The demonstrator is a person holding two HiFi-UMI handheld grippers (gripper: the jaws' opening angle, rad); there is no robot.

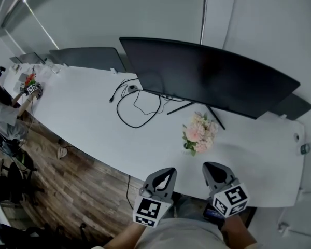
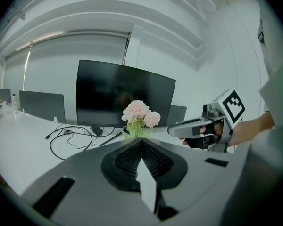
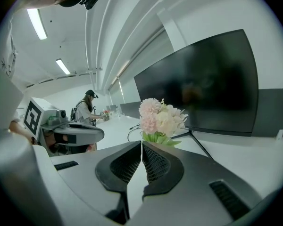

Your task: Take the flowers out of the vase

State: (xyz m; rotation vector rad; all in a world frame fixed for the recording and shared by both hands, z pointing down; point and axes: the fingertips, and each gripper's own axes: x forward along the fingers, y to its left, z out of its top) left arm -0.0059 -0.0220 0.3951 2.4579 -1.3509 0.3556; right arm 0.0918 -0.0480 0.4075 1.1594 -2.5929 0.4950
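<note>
Flowers are seen standing on the white desk, just in front of the foot of a wide dark monitor; pink and cream blooms are packed above green leaves, and the vase beneath them cannot be made out; a black cable is looped on the desk to the left of the bunch, well apart from it. Down at the near edge of the desk the left gripper and the right gripper are held side by side, short of the flowers and touching nothing; both are pointed towards the bunch, which is framed just beyond the tips in each gripper view. In the left gripper view the fingers are pressed together at the tips, with nothing caught between them; in the right gripper view the fingers are likewise closed tip to tip, and nothing is gripped there either. Away at the far left end of the desk a second person is glimpsed; a wooden floor is shown below the desk edge.
</note>
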